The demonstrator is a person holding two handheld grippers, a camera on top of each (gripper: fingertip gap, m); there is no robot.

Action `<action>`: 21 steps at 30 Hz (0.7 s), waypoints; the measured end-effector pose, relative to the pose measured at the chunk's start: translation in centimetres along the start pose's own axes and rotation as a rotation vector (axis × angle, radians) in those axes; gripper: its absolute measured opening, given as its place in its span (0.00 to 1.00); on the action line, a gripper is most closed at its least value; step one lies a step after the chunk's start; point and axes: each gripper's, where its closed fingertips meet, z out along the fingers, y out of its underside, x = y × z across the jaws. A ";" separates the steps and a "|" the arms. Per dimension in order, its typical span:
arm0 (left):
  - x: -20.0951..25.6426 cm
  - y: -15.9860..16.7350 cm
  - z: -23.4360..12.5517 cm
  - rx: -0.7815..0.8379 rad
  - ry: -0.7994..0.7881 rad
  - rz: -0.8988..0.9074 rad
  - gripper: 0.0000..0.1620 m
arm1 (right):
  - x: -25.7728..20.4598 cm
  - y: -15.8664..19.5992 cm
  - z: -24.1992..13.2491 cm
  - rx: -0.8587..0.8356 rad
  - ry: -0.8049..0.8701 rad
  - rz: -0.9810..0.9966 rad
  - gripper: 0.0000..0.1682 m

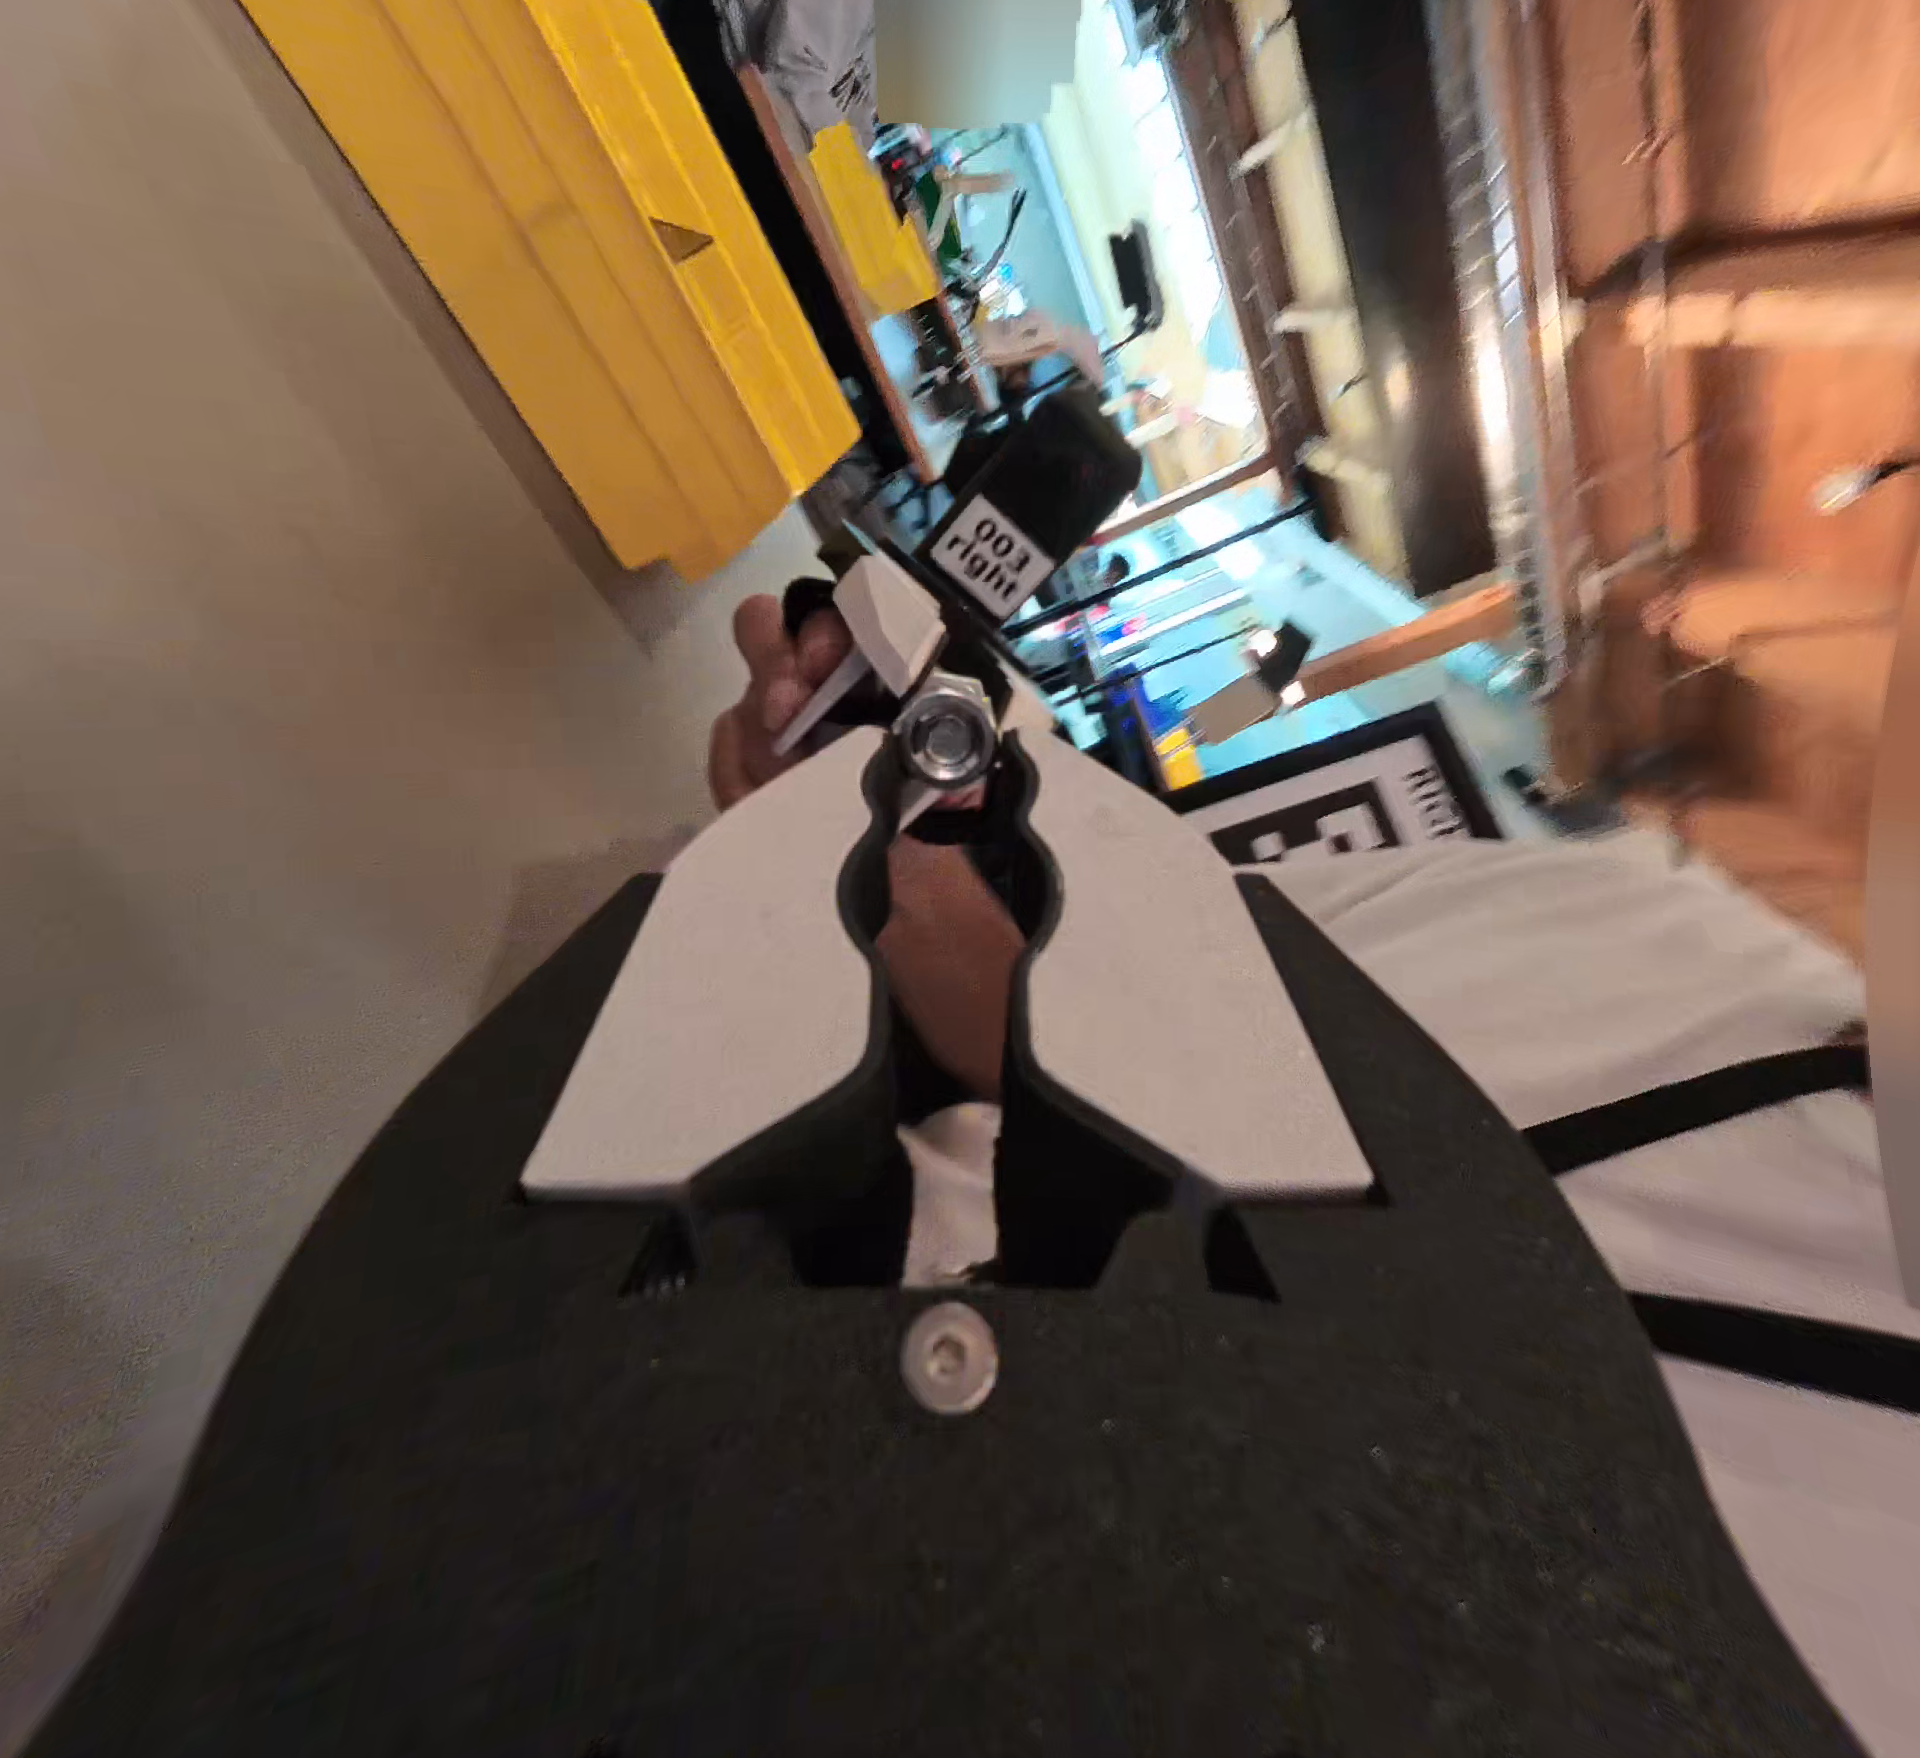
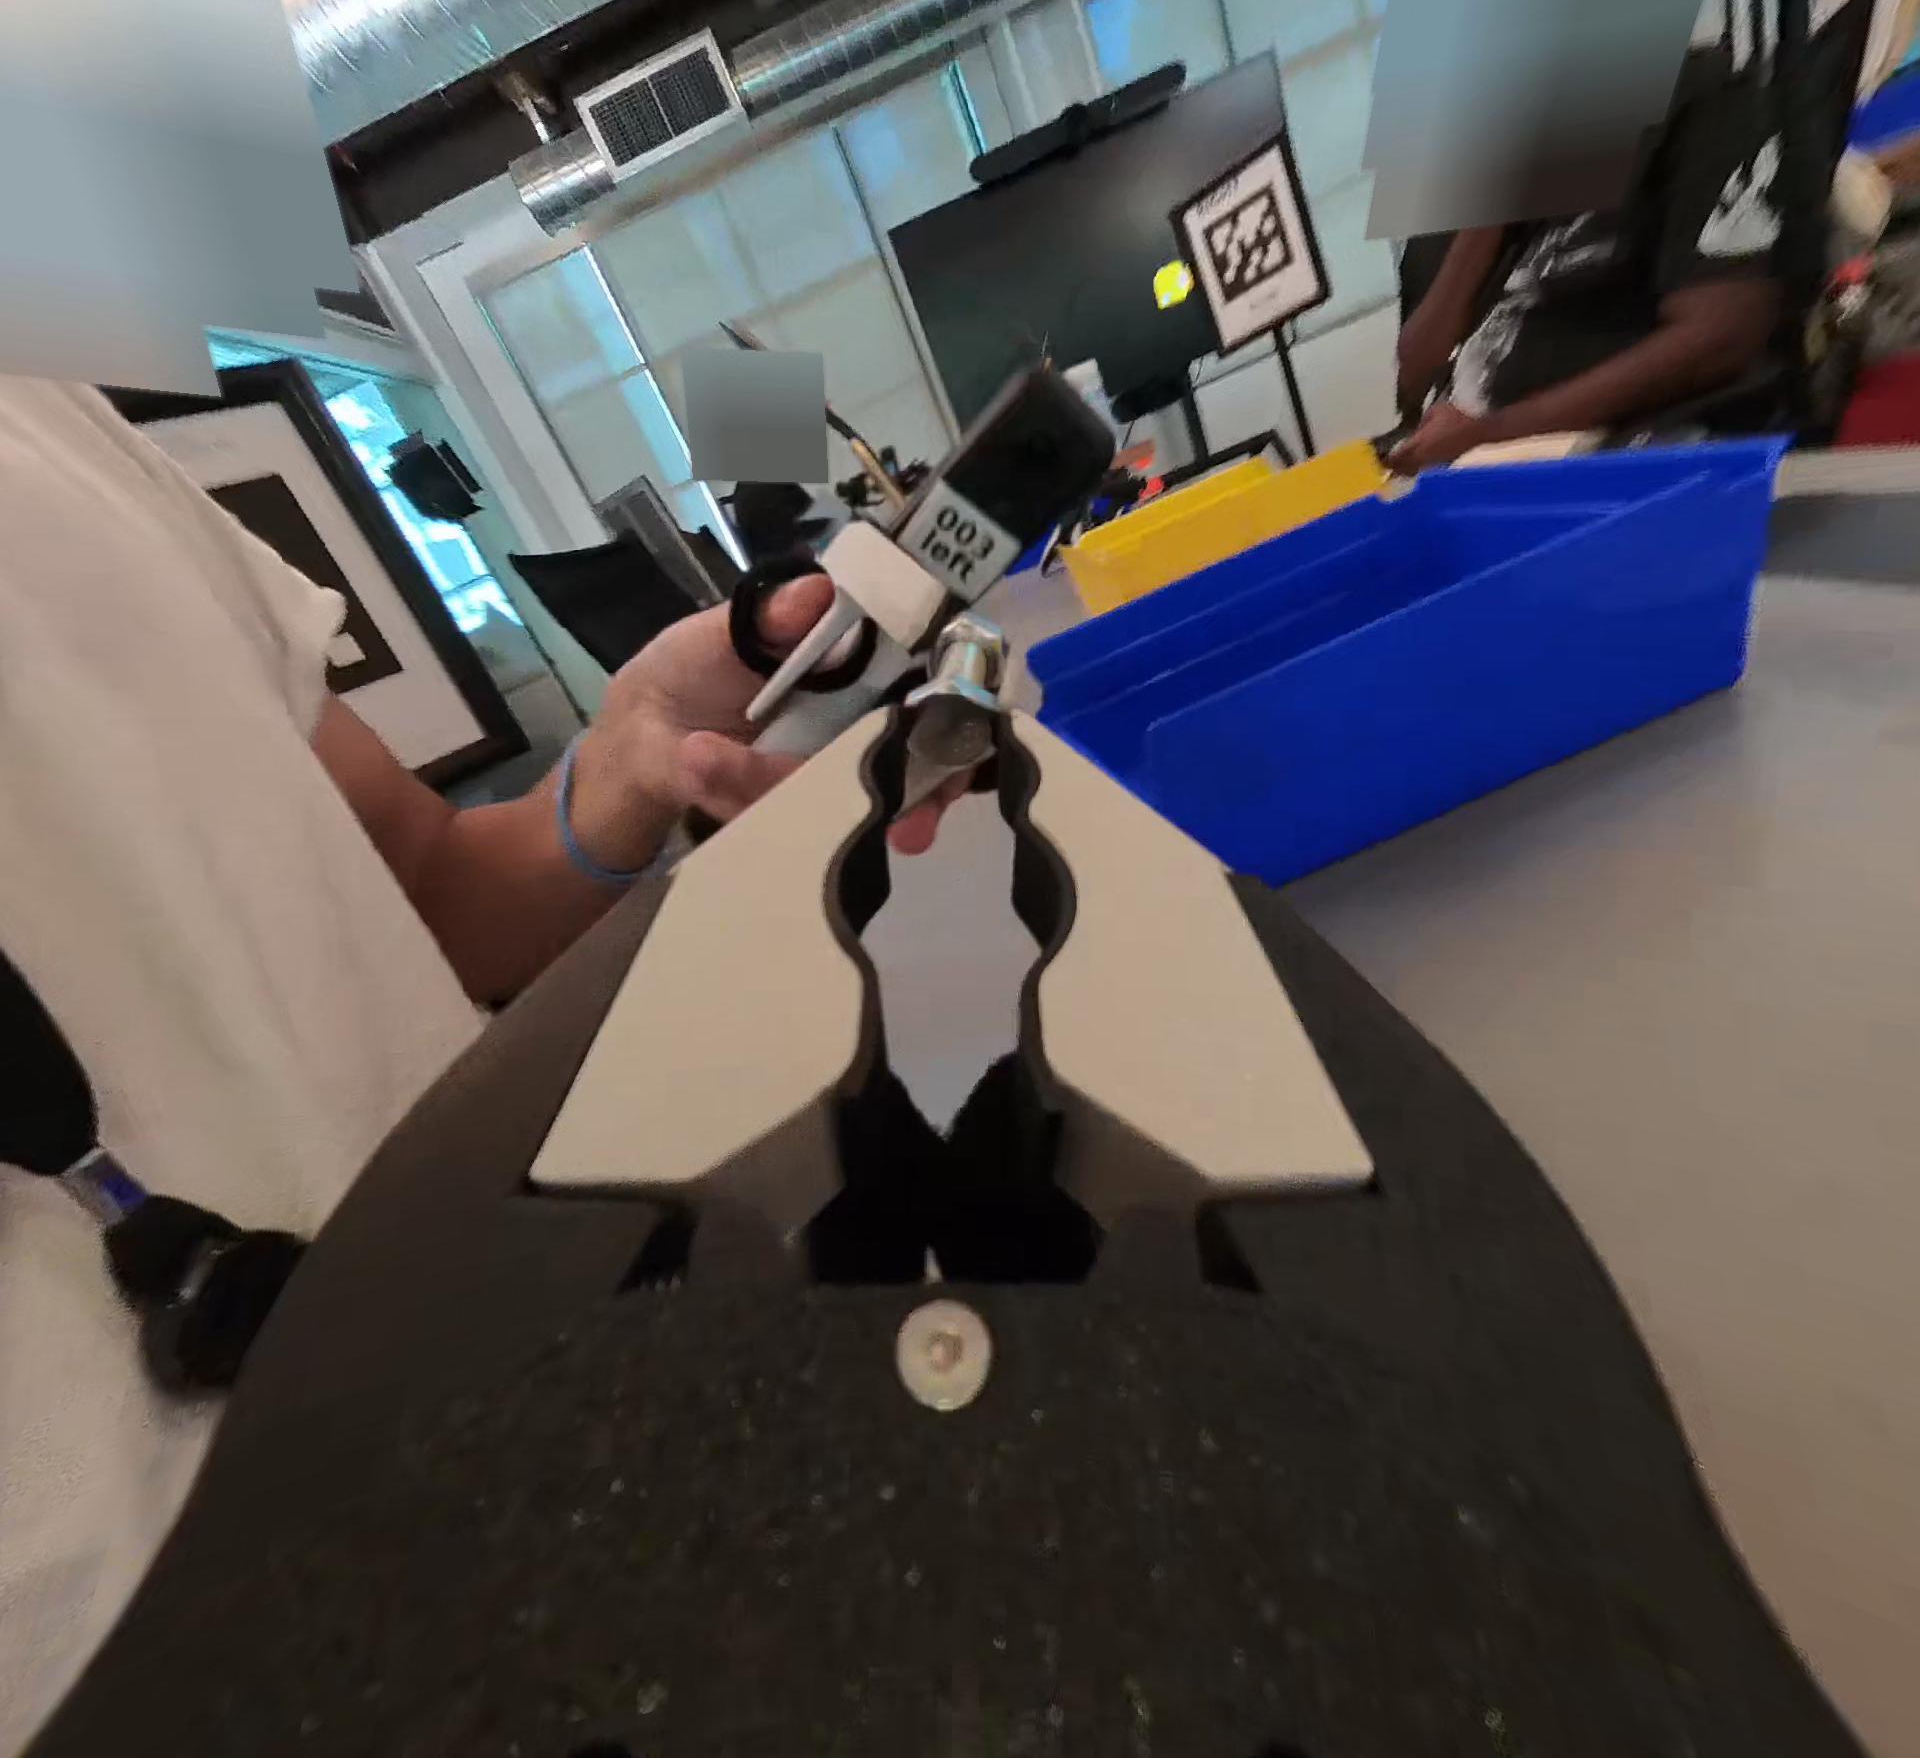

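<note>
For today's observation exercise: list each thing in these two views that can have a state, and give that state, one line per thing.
left gripper: shut on the bolt's nut end, held in the air.
right gripper: shut on the bolt's other end.
bolt: off the table, nut on it, held between both grippers.
blue bin: upright on the table, nothing seen inside.
yellow bin: upright behind the blue bin, contents hidden.

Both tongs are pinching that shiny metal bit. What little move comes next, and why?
Probably a small twist of the left tongs while the right tongs hold firm: each grips one end of the same nut and bolt, held above the table, so turning seems likelier than pulling.
</note>
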 end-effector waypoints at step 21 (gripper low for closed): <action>-0.5 1.9 0.1 -0.219 -0.231 1.345 0.32 | 1.0 1.8 -0.9 0.105 -0.291 0.918 0.09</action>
